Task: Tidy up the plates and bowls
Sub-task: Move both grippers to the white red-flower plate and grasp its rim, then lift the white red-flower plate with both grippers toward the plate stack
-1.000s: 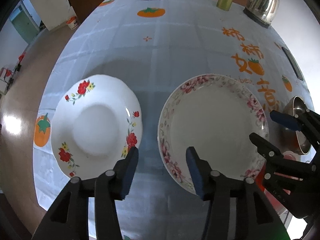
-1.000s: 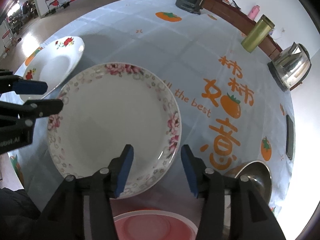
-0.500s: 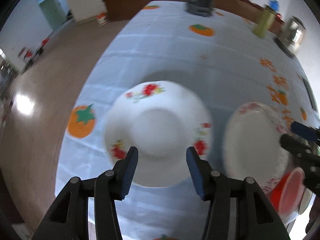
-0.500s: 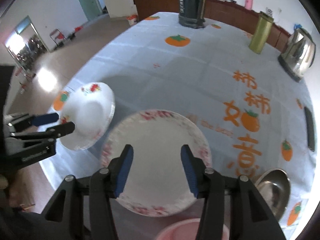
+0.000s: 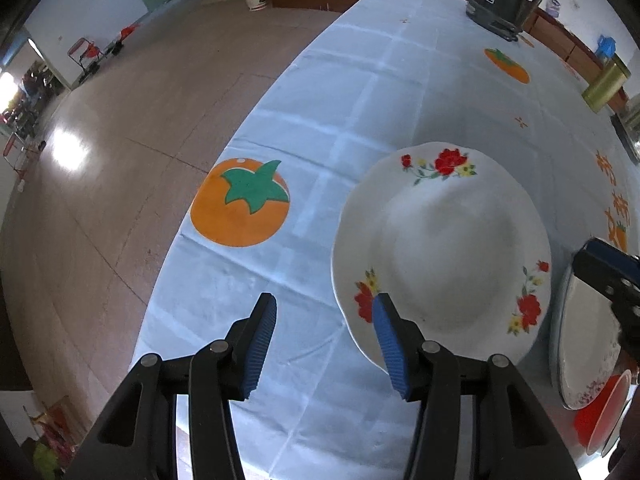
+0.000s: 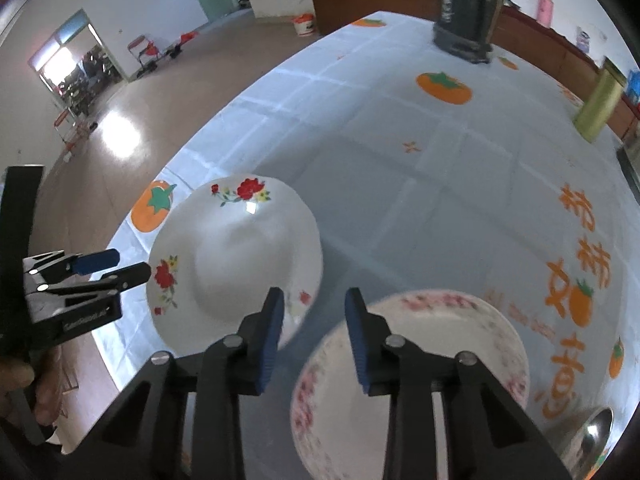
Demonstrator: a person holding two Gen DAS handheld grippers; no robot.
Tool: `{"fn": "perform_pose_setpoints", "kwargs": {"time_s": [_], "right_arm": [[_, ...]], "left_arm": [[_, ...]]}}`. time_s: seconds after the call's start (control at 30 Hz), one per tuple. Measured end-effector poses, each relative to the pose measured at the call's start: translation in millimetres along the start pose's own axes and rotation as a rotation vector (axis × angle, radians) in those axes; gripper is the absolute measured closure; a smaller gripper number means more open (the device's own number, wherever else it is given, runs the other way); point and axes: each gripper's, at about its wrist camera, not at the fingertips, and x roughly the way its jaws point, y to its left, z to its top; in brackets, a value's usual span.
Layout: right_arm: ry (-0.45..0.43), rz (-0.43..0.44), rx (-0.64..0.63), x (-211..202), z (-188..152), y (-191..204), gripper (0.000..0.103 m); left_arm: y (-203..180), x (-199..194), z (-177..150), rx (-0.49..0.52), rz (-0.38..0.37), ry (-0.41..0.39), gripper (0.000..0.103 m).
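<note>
A white deep plate with red flowers [image 5: 444,256] lies on the tablecloth near the table's left edge; it also shows in the right wrist view [image 6: 236,260]. A flat plate with a pink floral rim [image 6: 408,384] lies to its right, seen at the right edge of the left wrist view [image 5: 584,344]. My left gripper [image 5: 322,328] is open and empty, its right finger over the red-flower plate's near-left rim. My right gripper [image 6: 314,322] is open and empty, above the gap between the two plates. A red bowl [image 5: 600,412] sits at the near right.
A steel bowl [image 6: 592,436] sits at the near right. A dark kettle [image 6: 468,16] and a gold-green canister [image 6: 600,100] stand at the far end. The table's left edge [image 5: 192,224] drops to the floor close to the red-flower plate.
Both grippers have swung left. The left one moved from between the plates to the red-flower plate's left rim. The right one moved from the pink-rim plate to the gap between plates.
</note>
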Motion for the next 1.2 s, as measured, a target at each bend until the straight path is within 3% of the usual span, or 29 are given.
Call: {"fn": "perform_pose_setpoints", "kwargs": {"time_s": [0.3, 0.6, 0.77, 0.83, 0.9, 1.2], "right_arm": [[0.059, -0.036, -0.048, 39.9, 15.9, 12.3, 0.080], [0.055, -0.065, -0.079, 45.0, 24.1, 13.3, 0.080], [0.103, -0.065, -0.080, 56.2, 21.1, 9.5, 0.082], [0.099, -0.075, -0.085, 56.2, 17.8, 11.0, 0.083], [0.096, -0.072, -0.079, 55.8, 17.6, 9.7, 0.084], [0.107, -0.048, -0.061, 55.5, 17.1, 7.4, 0.085]], "left_arm": [[-2.7, 15.1, 6.6, 0.011, -0.016, 0.024, 0.050], [-7.5, 26.2, 10.3, 0.017, -0.029, 0.048, 0.050], [-5.5, 24.3, 6.5, 0.017, -0.029, 0.040, 0.050], [-6.4, 23.8, 4.4, 0.021, -0.031, 0.035, 0.055], [-10.9, 24.8, 5.1, 0.026, -0.065, 0.039, 0.071], [-18.7, 20.6, 5.1, 0.024, -0.005, 0.047, 0.072]]}}
